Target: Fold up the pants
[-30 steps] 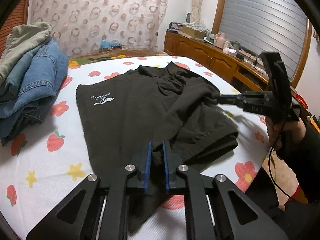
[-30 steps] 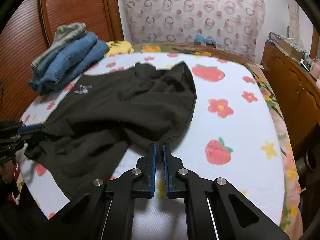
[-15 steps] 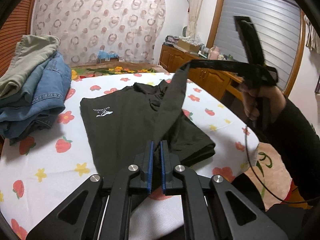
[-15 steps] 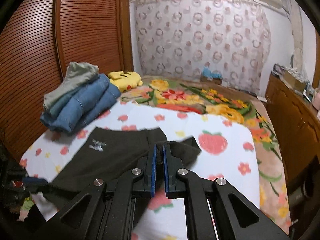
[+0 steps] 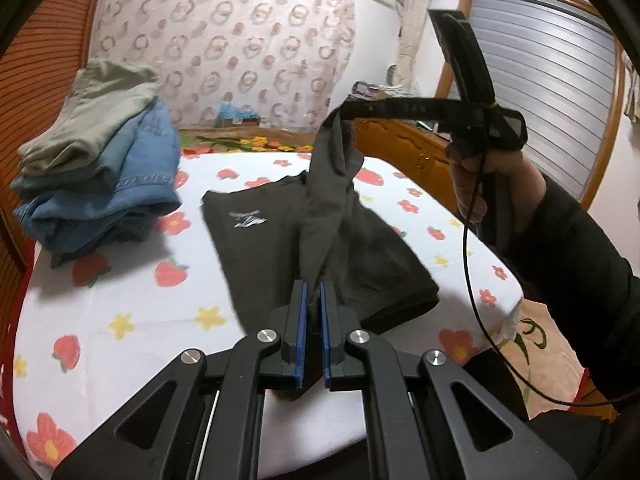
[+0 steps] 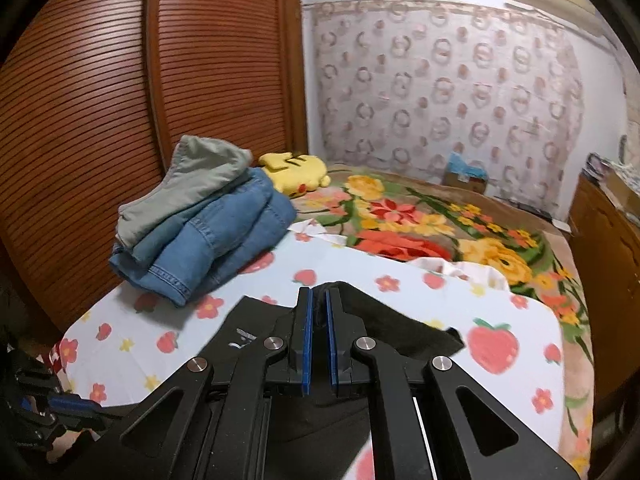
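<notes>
Dark olive pants [image 5: 280, 236] with a small white logo lie on the flowered bed sheet [image 5: 120, 288]. My left gripper [image 5: 314, 300] is shut on the near edge of the pants and holds it just above the bed. My right gripper [image 5: 340, 114] is shut on the far end of the same edge and holds it high, so a strip of cloth hangs stretched between the two. In the right wrist view my right gripper [image 6: 317, 312] is shut on the dark cloth [image 6: 384, 320], and the left gripper [image 6: 80, 406] shows at the lower left.
A stack of folded jeans and a grey-green garment [image 5: 100, 172] sits on the bed's left side, also in the right wrist view [image 6: 200, 220]. A yellow plush [image 6: 296, 170] and a floral blanket [image 6: 440, 220] lie behind. A wooden cabinet [image 5: 404, 144] stands right, a slatted wardrobe [image 6: 120, 80] left.
Both grippers have lifted the pants' edge off the bed. The right gripper rose highest and moved towards the far side, pulling the cloth taut between them.
</notes>
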Demonstrator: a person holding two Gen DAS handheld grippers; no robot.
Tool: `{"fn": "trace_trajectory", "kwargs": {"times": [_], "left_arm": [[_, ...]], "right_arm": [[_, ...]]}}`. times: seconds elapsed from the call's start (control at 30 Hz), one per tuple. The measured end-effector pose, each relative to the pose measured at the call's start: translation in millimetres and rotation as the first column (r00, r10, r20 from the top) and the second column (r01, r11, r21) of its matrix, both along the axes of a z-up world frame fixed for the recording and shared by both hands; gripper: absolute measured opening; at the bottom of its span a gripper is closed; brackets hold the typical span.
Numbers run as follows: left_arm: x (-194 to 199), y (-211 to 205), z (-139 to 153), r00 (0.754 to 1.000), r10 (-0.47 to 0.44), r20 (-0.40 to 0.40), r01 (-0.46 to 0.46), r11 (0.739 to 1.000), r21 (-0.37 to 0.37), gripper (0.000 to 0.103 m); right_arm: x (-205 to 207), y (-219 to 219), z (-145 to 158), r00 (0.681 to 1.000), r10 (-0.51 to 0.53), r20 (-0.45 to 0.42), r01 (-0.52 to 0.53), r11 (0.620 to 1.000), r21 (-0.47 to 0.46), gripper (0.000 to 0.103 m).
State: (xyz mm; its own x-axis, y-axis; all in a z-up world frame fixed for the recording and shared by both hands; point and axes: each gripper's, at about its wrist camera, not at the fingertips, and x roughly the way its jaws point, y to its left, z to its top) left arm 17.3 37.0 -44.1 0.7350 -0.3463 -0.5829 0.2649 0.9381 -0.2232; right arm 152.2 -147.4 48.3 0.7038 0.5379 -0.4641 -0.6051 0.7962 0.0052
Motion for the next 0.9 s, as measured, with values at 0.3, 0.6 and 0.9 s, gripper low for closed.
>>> {"fn": "trace_trajectory", "kwargs": {"times": [0.3, 0.6, 0.9], "left_arm": [[-1, 8, -32, 0.996, 0.023, -0.089, -0.023, 1.000, -0.002, 0.007], [1, 9, -42, 0.994, 0.027, -0.106, -0.026, 1.000, 0.002, 0.007], [4, 8, -40, 0.993, 0.032, -0.110, -0.030, 0.999, 0.020, 0.013]], "right_arm": [[21, 35, -22, 0.998, 0.046, -0.043, -0.049, 0.995, -0.086, 0.006], [31, 29, -35, 0.994, 0.007, -0.105, -0.021, 0.992, -0.126, 0.024], [-8, 1, -36, 0.992, -0.019, -0.125, 0.008, 0.996, -0.085, 0.035]]}}
